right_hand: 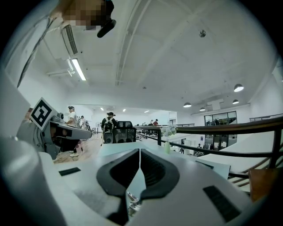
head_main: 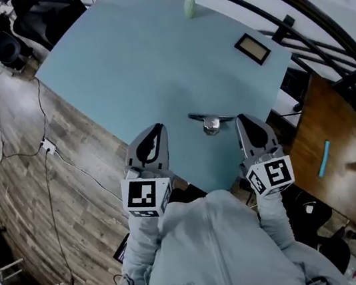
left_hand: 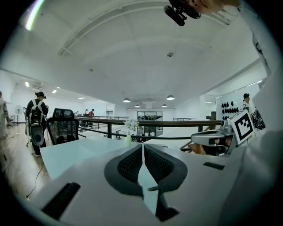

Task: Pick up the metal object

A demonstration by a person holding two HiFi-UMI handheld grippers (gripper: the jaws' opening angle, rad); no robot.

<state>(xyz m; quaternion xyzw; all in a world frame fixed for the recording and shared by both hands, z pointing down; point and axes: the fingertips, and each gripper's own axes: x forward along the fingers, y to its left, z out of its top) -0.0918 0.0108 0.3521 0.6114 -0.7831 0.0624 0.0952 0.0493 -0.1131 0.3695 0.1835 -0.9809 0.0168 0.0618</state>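
The metal object [head_main: 211, 123], a small shiny cup-like piece with a dark flat bar across it, lies on the teal table [head_main: 144, 63] near its front corner. My left gripper [head_main: 157, 130] hovers left of it, jaws shut and empty. To the right of the object my right gripper [head_main: 242, 119] is also shut, holding nothing. The two grippers flank the object without touching it. In the right gripper view the jaws [right_hand: 140, 152] meet, and the shiny object [right_hand: 132, 204] shows low beneath them. The left gripper view shows closed jaws [left_hand: 143, 146] over bare tabletop.
A small framed picture [head_main: 252, 49] lies at the table's right side and a vase of flowers [head_main: 190, 1] stands at the far corner. A dark railing [head_main: 300, 23] runs along the right. Cables [head_main: 47, 147] cross the wooden floor at left. People and office chairs [left_hand: 62, 128] stand beyond.
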